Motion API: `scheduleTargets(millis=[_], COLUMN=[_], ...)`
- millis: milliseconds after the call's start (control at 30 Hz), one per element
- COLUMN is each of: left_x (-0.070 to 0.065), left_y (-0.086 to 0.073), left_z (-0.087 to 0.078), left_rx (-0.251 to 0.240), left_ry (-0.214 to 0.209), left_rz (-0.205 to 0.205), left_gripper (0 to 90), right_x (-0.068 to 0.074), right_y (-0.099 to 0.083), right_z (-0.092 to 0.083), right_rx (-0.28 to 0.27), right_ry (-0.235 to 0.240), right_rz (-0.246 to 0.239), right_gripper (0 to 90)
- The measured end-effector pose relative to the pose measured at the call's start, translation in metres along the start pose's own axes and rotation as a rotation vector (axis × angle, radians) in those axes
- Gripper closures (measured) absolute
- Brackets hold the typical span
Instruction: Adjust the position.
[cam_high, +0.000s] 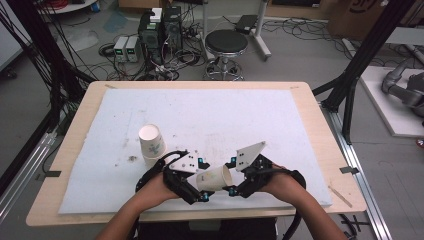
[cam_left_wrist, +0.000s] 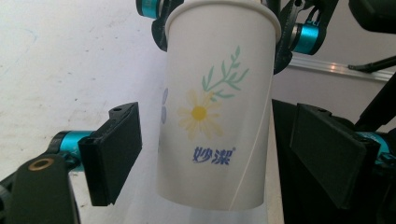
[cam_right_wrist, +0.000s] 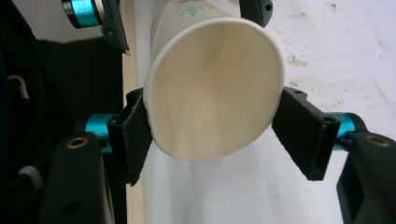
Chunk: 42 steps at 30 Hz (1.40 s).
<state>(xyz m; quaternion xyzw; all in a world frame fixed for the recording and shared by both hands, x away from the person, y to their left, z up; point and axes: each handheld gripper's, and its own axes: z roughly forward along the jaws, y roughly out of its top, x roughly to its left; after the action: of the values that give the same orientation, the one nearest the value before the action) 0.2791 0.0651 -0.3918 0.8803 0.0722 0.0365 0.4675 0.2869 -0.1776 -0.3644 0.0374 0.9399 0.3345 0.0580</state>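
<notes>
Paper cup, white with a daisy print (cam_high: 216, 178), lies sideways at 6 o'clock above the tabletop (cam_high: 320, 150).
Right claw (cam_right_wrist: 212, 135) pinches its rim, left claw (cam_left_wrist: 219, 154) spread, pads clear; light, crushable, grip the stiffer rim gently.

Blue Chinese brand print on a paper cup

In the left gripper view the paper cup (cam_left_wrist: 217, 107) at the centre of the frame bears two blue Chinese characters, 妙洁, with a small ® mark at their upper right, low on its wall beneath a printed daisy and green sprig. No print on the other cup (cam_high: 151, 140), left of centre in the high view, can be read.
</notes>
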Motion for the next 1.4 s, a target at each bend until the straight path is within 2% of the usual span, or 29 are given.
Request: scheduleTargets(millis=[300, 567, 733, 1067, 1400], left_x=[-0.001, -0.001, -0.001, -0.001, -0.001], left_y=[-0.001, 0.0, 0.001, 0.001, -0.001], left_z=[0.005, 0.01, 0.012, 0.016, 0.018], left_rx=[0.052, 0.098, 0.103, 0.124, 0.104], left_ry=[0.002, 0.003, 0.004, -0.009, -0.016], left_rz=[0.015, 0.019, 0.018, 0.022, 0.004], left_gripper=[19.9, 22.2, 25.2, 34.0, 33.5], right_x=[0.001, 0.001, 0.003, 0.005, 0.005], right_y=[0.013, 0.021, 0.025, 0.032, 0.034], right_z=[0.006, 0.011, 0.013, 0.014, 0.014], right_rx=[0.095, 0.151, 0.186, 0.219, 0.218], right_ry=[0.001, -0.003, 0.0, 0.0, 0.006], right_rz=[-0.037, -0.065, -0.075, -0.099, -0.098], right_gripper=[31.4, 31.2, 31.0, 30.8, 29.1])
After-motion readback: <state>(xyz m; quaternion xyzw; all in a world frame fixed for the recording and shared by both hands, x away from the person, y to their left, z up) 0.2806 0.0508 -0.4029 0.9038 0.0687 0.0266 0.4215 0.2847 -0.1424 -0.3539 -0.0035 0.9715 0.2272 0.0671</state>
